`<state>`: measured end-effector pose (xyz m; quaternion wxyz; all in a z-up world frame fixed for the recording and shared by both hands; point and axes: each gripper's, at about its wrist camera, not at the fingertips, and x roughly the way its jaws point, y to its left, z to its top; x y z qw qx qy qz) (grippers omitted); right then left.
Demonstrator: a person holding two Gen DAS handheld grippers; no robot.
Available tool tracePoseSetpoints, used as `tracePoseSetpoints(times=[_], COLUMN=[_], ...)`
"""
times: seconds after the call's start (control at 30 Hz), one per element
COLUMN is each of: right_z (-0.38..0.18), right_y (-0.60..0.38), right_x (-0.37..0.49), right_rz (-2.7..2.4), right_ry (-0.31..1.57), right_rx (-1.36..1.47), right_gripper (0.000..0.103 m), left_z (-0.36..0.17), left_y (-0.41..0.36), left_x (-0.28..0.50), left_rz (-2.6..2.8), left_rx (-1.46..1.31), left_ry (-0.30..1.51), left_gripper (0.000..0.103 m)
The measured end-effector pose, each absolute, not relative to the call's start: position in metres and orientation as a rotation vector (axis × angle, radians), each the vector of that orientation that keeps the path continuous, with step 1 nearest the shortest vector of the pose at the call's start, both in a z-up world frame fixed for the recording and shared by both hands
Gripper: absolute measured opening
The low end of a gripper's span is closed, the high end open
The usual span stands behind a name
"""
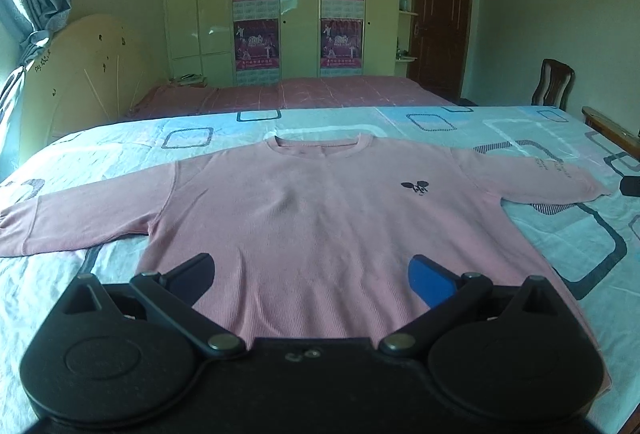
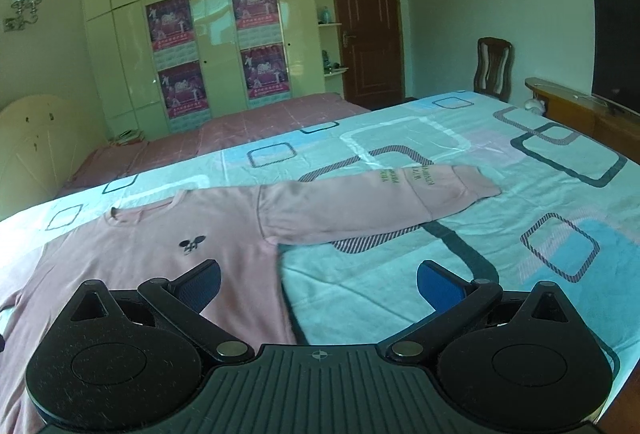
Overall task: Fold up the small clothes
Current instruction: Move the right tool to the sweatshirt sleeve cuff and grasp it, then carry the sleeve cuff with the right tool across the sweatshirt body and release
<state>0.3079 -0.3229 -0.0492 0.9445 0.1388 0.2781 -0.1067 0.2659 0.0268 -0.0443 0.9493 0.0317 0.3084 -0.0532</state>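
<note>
A pink long-sleeved shirt (image 1: 312,210) lies flat and face up on the bed, both sleeves spread out to the sides, collar at the far side. It has a small dark logo (image 1: 415,187) on the chest. My left gripper (image 1: 312,276) is open and empty, hovering over the shirt's near hem at its middle. My right gripper (image 2: 318,284) is open and empty, over the shirt's (image 2: 160,254) right side edge, below the right sleeve (image 2: 372,202), which has printed text near the cuff.
The bed sheet (image 1: 560,234) is light blue with square patterns. A second bed with a pink cover (image 1: 300,92) lies beyond. A wardrobe with posters (image 1: 300,14), a door (image 2: 368,22), a chair (image 2: 494,68) and a TV on a wooden bench (image 2: 616,50) stand around.
</note>
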Motion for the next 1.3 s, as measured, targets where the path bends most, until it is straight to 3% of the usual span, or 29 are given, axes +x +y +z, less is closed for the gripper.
tracePoseSetpoints(times=[0.5,0.6,1.0,1.13,1.23,1.3], right_z=[-0.128,-0.146,-0.195,-0.190,-0.170,-0.176], right_y=[-0.539,-0.566,-0.636,-0.643,-0.620,-0.622], right_x=[0.423,0.441,0.450,0.451,0.452,0.456], right_rz=[-0.322,-0.347,-0.386,-0.416,-0.399,-0.408], right_ry=[0.568,0.586,0.601,0.629,0.633,0.704], right_rx=[0.605,0.650,0.892,0.780,0.513,0.517], right_gripper=[0.102,0.052,0.051,0.009,0.007,0.007], left_z=[-0.074,-0.076,-0.087,-0.087,-0.082,-0.083], left_y=[-0.042,-0.055,-0.084,-0.093,-0.090,-0.086], left_x=[0.376,0.386,0.433,0.441,0.443,0.446], left_rz=[-0.027,-0.054,-0.029,-0.032,-0.029,-0.007], left_rx=[-0.004,-0.053,-0.102,-0.089,-0.089,-0.035], left_ry=[0.791,0.808,0.875,0.873,0.866,0.887], left_gripper=[0.102,0.102,0.102,0.102,0.102,0.102])
